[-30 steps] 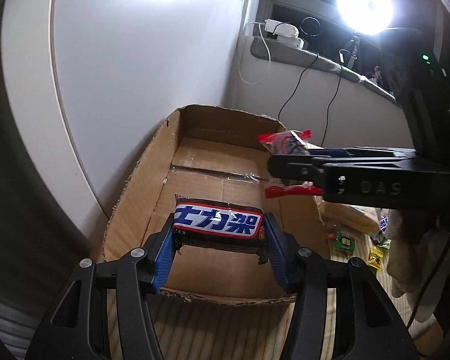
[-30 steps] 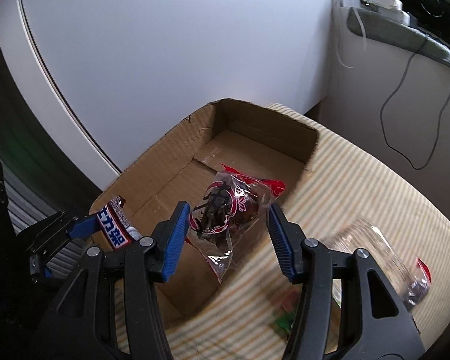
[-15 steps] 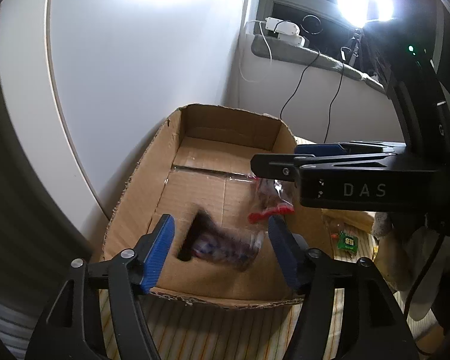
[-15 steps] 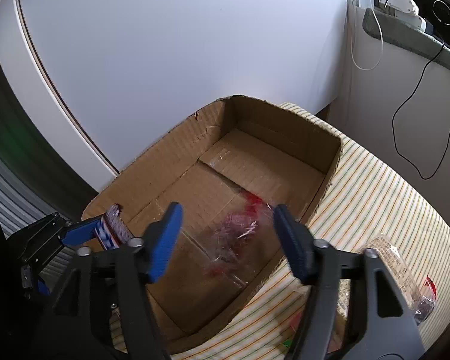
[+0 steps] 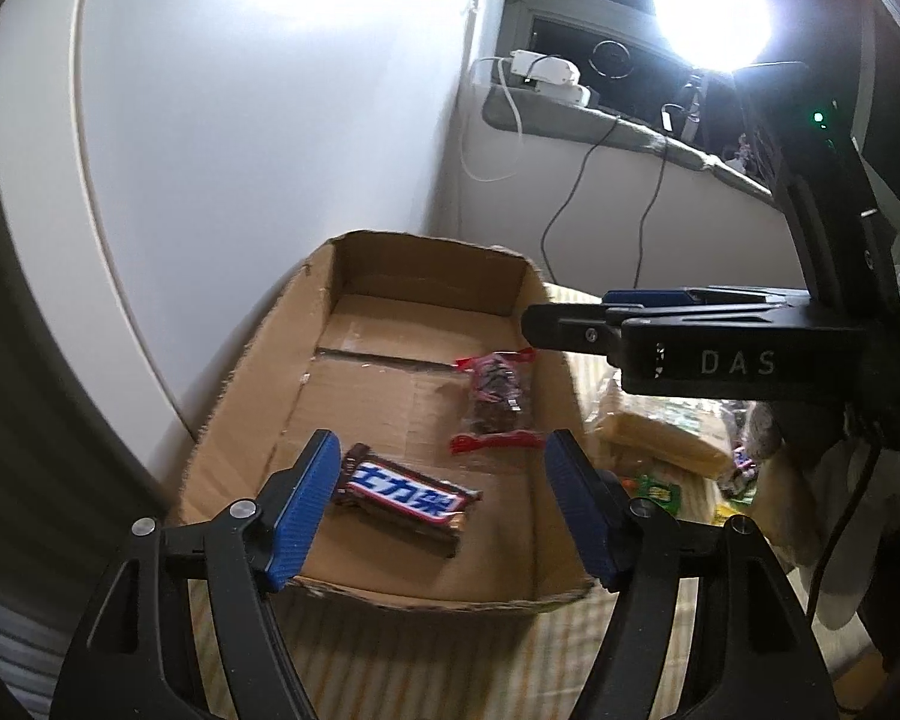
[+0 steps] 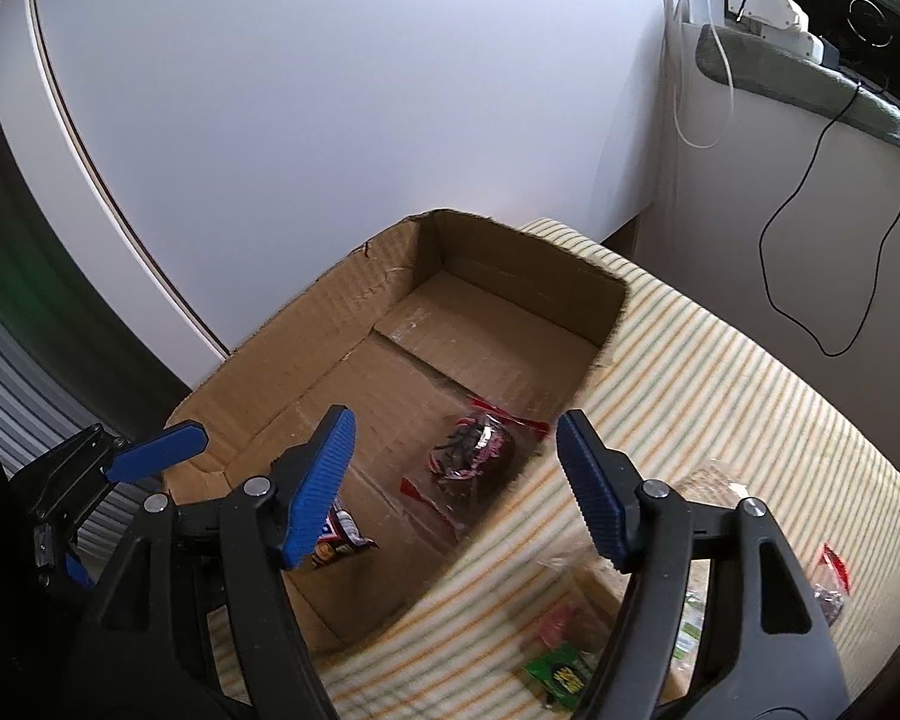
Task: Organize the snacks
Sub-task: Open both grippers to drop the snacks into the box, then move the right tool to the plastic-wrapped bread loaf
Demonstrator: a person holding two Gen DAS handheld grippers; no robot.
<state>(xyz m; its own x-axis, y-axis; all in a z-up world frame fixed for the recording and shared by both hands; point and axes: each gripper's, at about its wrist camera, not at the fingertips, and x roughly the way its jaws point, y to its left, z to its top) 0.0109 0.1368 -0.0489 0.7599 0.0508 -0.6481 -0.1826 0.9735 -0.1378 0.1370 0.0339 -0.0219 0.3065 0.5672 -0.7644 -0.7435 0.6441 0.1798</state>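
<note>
An open cardboard box point(image 5: 258, 360) fills the middle of both views, resting on a cloth with pale yellow and green stripes point(image 6: 720, 372). The box holds two snacks. One is a chocolate bar point(image 5: 408, 498) in a brown wrapper with a blue and white label, lying flat on the box floor near the front wall, lower centre of the left wrist view. The other is a clear packet with red ends point(image 5: 498, 396) and dark contents, lying flat toward the right side of the box floor, apart from the bar. The left tongs point(image 5: 438, 510) stand open at the bottom of their view, blue pads spread to either side of the bar without touching it; their jaws have just been opening. The right tongs point(image 6: 456, 492) are likewise open above the packet, gripping nothing, and have also just been opening. Outside the box, in the lower right of the right wrist view, more snacks lie loose on the cloth, among them one small green packet point(image 6: 561, 672) and one clear packet with a red end point(image 6: 831, 585); the rest are too blurred to count.
</note>
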